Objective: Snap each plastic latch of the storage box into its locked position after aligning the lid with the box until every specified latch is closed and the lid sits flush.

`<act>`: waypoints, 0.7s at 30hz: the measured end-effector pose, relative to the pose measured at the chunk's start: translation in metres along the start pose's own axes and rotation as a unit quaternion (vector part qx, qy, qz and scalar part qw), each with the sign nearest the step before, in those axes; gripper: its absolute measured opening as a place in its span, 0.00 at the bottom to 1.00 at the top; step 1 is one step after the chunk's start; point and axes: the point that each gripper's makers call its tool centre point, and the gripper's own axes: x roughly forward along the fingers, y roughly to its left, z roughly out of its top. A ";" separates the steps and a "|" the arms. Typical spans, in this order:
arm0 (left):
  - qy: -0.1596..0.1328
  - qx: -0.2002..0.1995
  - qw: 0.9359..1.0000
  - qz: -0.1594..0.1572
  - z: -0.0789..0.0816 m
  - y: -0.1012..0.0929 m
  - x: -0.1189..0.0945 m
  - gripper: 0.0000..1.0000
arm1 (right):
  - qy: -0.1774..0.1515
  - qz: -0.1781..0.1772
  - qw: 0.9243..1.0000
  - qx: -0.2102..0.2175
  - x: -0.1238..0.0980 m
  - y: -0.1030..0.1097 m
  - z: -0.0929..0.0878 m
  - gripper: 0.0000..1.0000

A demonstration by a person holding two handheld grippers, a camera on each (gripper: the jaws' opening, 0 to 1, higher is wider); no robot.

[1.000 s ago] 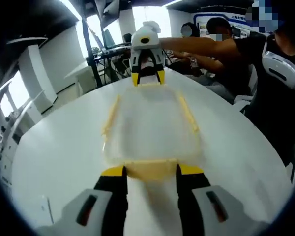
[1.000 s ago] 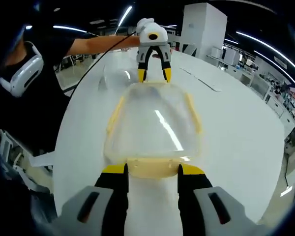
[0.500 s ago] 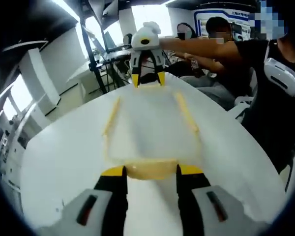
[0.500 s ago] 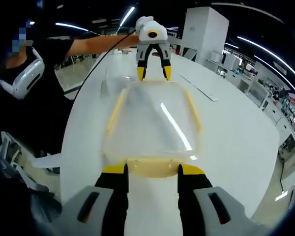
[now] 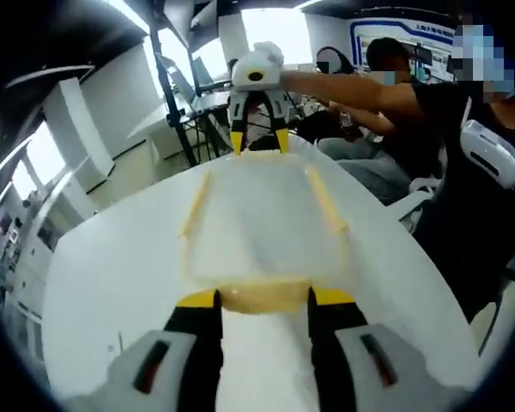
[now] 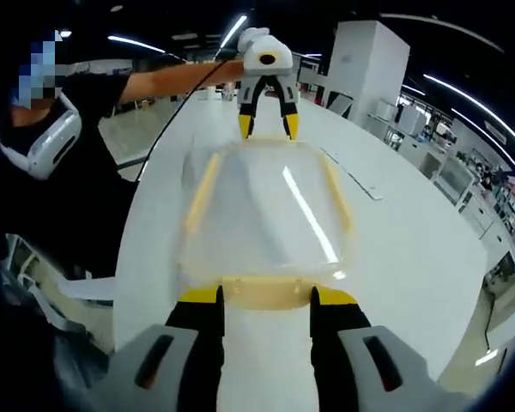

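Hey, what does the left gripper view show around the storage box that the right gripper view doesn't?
Only the left gripper view: bright windows, a dark stand past the table's far edge, and seated people behind the outstretched arm.

Only the right gripper view: a large white pillar, ceiling light strips, and a black cable trailing from the far hand-held gripper.

Both: the clear storage box with yellow latches on the white table, a hand-held gripper at each end.

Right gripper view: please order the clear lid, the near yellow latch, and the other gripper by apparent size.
1. clear lid, clearly largest.
2. near yellow latch and left gripper: similar in apparent size; the gripper is farther, so ranking is unsure.
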 end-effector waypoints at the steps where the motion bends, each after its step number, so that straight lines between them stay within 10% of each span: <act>1: 0.000 -0.001 1.000 0.002 -0.002 -0.002 -0.003 0.37 | 0.000 0.001 1.000 -0.002 0.002 0.000 0.002 0.37; 21: -0.008 -0.068 0.997 0.033 -0.058 -0.041 -0.058 0.37 | -0.007 0.063 0.997 -0.039 0.060 0.012 0.054 0.36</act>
